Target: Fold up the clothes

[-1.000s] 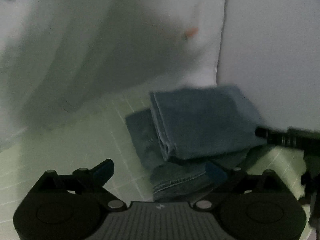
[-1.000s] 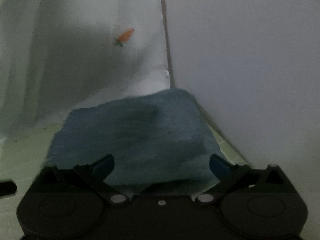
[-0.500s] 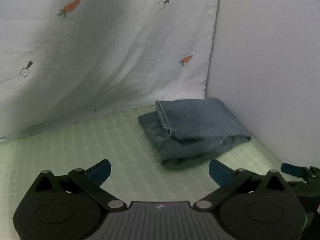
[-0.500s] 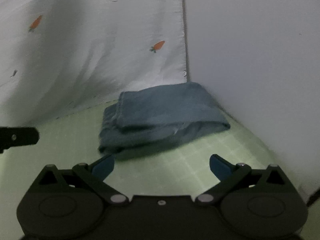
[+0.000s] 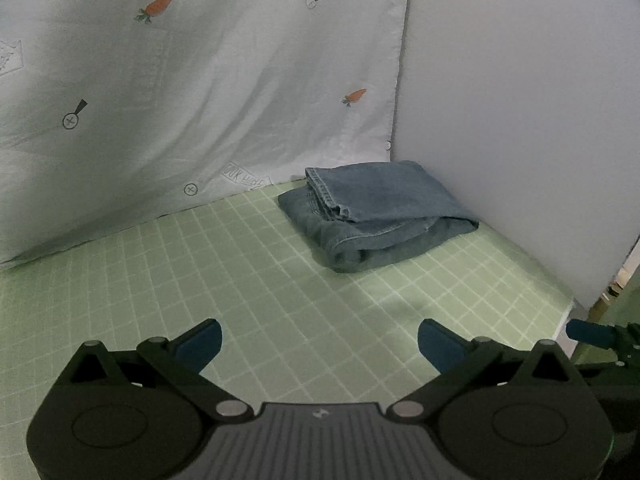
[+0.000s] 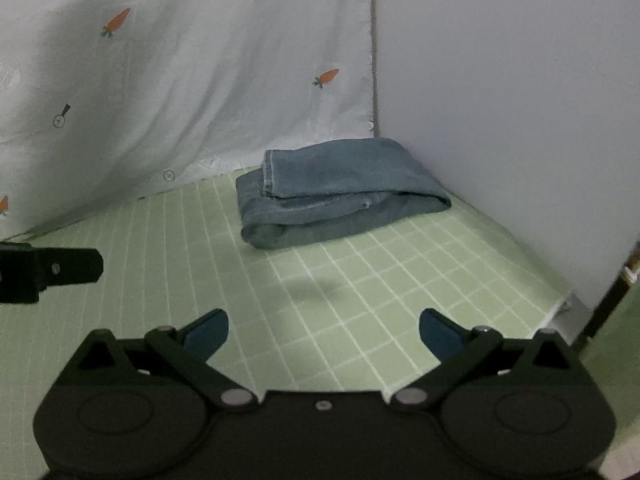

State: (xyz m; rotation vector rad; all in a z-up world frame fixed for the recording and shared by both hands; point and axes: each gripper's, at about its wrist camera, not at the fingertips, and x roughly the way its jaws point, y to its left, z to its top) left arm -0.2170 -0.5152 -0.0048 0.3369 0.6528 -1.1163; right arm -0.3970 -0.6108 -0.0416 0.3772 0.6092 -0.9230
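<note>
A folded pair of blue jeans (image 5: 376, 212) lies on the green grid mat (image 5: 248, 280) in the far right corner; it also shows in the right wrist view (image 6: 336, 192). My left gripper (image 5: 319, 346) is open and empty, held well back from the jeans above the mat. My right gripper (image 6: 324, 334) is open and empty too, likewise back from the jeans. The right gripper's fingertip (image 5: 588, 330) shows at the right edge of the left wrist view. The left gripper's finger (image 6: 60, 268) shows at the left of the right wrist view.
A white sheet with carrot prints (image 5: 192, 92) hangs behind the mat. A plain white wall panel (image 5: 520, 120) stands on the right, close to the jeans. The mat's right edge (image 6: 560, 304) ends near a table corner.
Both grippers have pulled back and away from the jeans, which were close under them a second ago. The jeans stay folded in the corner. Both grippers stay open.
</note>
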